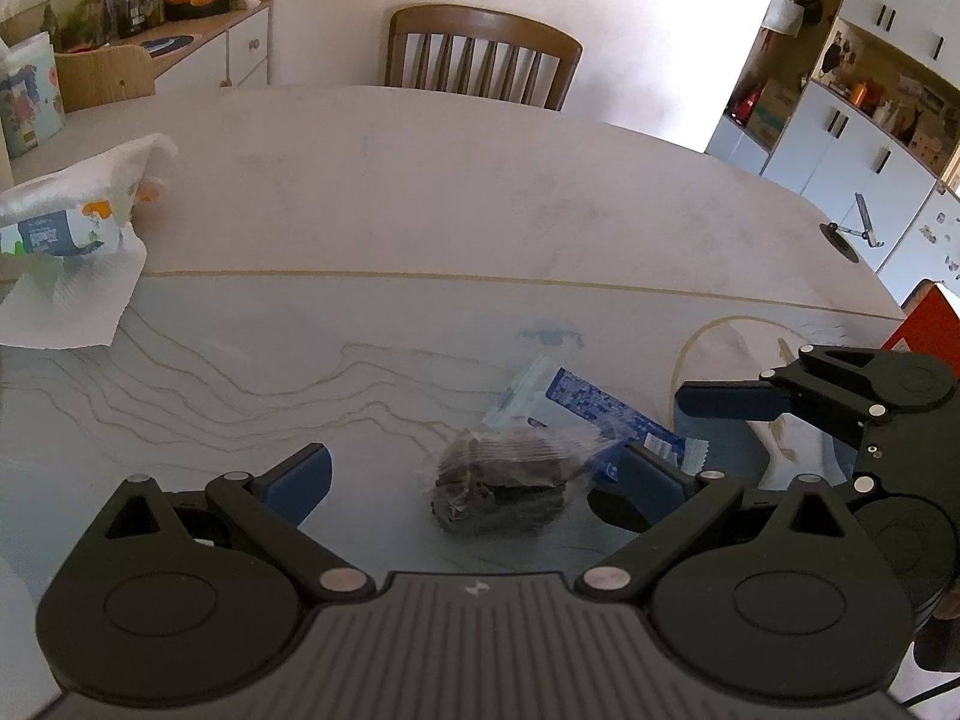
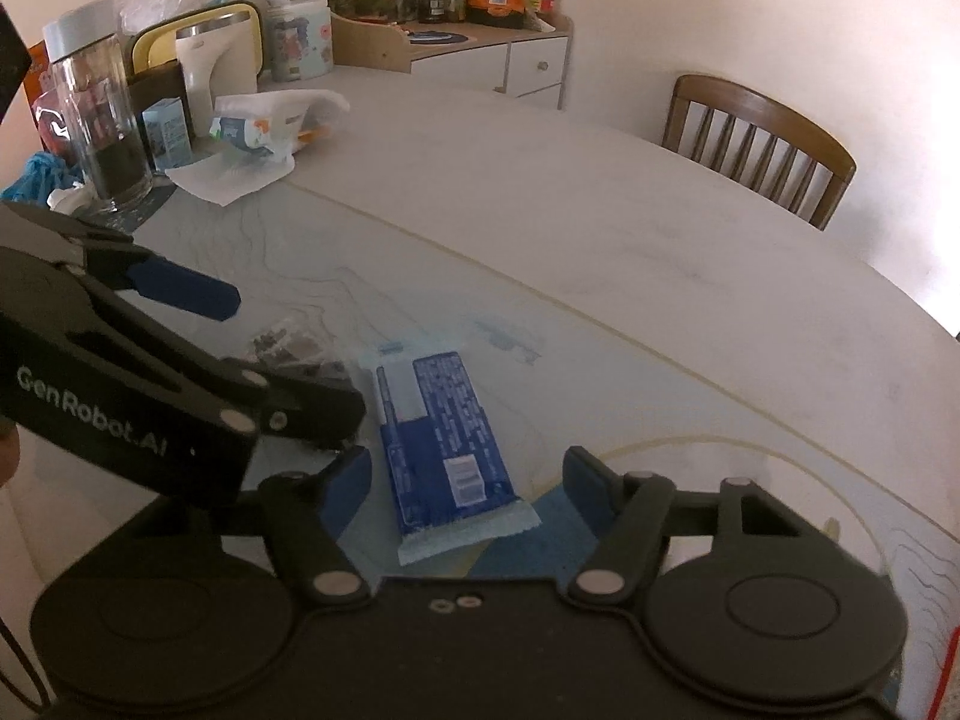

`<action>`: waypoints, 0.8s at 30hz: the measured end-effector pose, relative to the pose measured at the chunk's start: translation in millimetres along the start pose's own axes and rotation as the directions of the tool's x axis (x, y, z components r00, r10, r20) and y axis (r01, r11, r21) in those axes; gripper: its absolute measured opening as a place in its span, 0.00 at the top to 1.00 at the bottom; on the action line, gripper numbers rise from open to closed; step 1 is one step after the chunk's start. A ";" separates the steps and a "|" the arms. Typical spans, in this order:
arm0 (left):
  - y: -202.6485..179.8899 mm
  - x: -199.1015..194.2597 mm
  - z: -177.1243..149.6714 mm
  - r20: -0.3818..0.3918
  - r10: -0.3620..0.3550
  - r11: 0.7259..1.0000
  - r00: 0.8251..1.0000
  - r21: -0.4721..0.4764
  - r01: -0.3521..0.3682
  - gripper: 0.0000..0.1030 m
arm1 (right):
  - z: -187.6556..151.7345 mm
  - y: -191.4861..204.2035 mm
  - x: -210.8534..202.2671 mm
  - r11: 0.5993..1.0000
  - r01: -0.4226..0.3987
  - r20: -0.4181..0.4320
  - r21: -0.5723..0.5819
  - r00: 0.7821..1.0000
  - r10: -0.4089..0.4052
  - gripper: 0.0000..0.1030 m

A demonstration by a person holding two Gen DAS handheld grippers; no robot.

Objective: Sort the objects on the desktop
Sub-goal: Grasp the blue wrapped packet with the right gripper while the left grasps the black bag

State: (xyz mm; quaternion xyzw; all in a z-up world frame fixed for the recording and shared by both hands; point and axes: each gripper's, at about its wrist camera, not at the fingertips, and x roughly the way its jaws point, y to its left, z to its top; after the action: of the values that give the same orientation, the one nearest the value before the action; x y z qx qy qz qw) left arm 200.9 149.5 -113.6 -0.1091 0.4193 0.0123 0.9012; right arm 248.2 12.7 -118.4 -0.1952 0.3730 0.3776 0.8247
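A dark snack in clear wrap (image 1: 501, 489) lies on the table between the fingers of my left gripper (image 1: 480, 477), which is open around it without touching. A blue snack packet (image 2: 441, 450) lies flat between the fingers of my right gripper (image 2: 465, 474), which is open. The packet also shows in the left wrist view (image 1: 606, 414), behind the dark snack. The right gripper shows in the left wrist view (image 1: 720, 420) at the right. The left gripper shows in the right wrist view (image 2: 240, 348) at the left, covering most of the dark snack (image 2: 288, 348).
A tissue pack on paper towel (image 1: 66, 228) lies at the table's left. A glass jar (image 2: 99, 114), boxes and a kettle (image 2: 219, 66) crowd the far left corner. A wooden chair (image 1: 480, 54) stands beyond the table. A phone stand (image 1: 852, 228) sits at the right edge.
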 end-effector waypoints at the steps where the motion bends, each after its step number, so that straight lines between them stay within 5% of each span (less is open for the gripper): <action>1: 0.5 0.9 -0.5 -0.001 -0.002 1.000 1.000 -0.001 0.002 0.03 | 0.3 0.5 1.6 1.000 -0.004 0.002 -0.002 1.000 0.004 0.36; 15: 0.2 6.5 -0.8 -0.002 -0.008 1.000 1.000 0.005 0.008 0.32 | -1.0 -4.2 9.7 0.999 -0.037 0.029 0.025 0.999 0.036 0.47; 24: -1.4 6.3 0.9 -0.010 -0.009 1.000 1.000 0.013 0.010 0.54 | -0.8 -1.6 7.5 0.999 -0.029 0.033 0.029 0.999 0.028 0.63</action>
State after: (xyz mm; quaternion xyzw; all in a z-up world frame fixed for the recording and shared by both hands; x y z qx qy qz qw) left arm 205.8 147.9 -117.5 -0.1051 0.4235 0.0047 0.8998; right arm 252.4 14.7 -124.5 -0.1714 0.3680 0.3868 0.8280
